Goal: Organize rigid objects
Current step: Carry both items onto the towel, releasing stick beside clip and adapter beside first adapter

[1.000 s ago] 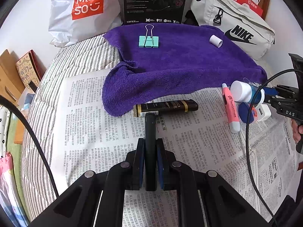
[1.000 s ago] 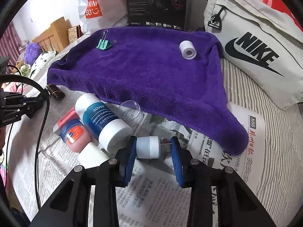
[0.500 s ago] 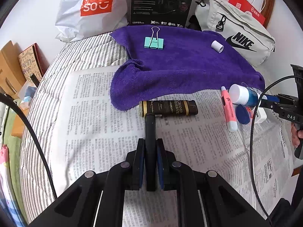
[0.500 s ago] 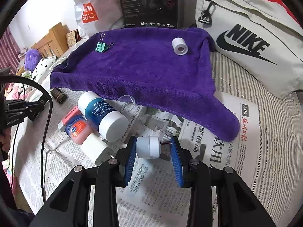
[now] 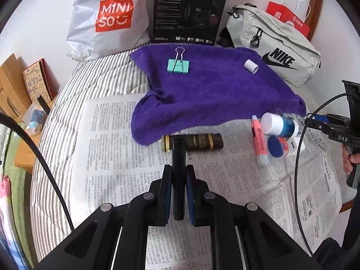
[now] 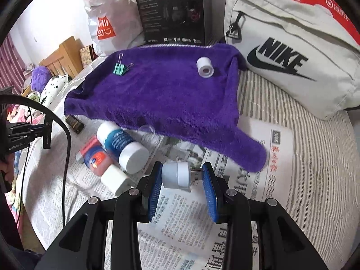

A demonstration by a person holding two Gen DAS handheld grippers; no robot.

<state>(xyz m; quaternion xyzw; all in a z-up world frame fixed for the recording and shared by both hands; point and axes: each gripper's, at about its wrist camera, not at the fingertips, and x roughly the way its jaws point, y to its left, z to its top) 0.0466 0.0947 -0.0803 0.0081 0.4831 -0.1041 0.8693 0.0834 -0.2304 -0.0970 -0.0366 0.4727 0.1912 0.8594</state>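
Bed surface with newspaper (image 5: 117, 148) and purple towel (image 5: 216, 94), the towel serving as landmark, shown in 2 wrist views. On the towel's far left part stands a teal binder clip (image 5: 178, 65); on its far right part lies a white tape roll (image 5: 251, 66), both placed as in the earlier frames. In front of the towel's near left corner, the left gripper (image 5: 179, 177) is clamped on a slim black bar (image 5: 179, 157) that juts forward between its pads, its tip over a dark gold-banded tube (image 5: 198, 142) lying crosswise on the newspaper; the grip is unchanged from 1 second ago. Below the towel's near right edge lie a pink highlighter (image 5: 258, 141), a blue-and-white bottle (image 6: 122, 144), a small blue-lidded jar (image 6: 95, 157) and a white charger block (image 6: 114, 180), undisturbed. Right of these, in front of the towel's near right corner, the right gripper (image 6: 183, 180) holds a white USB plug-in lamp (image 6: 175, 175) crosswise, dome against the left pad, metal plug against the right; it now sits higher above the newspaper than 1 second ago, so the towel looks farther off.
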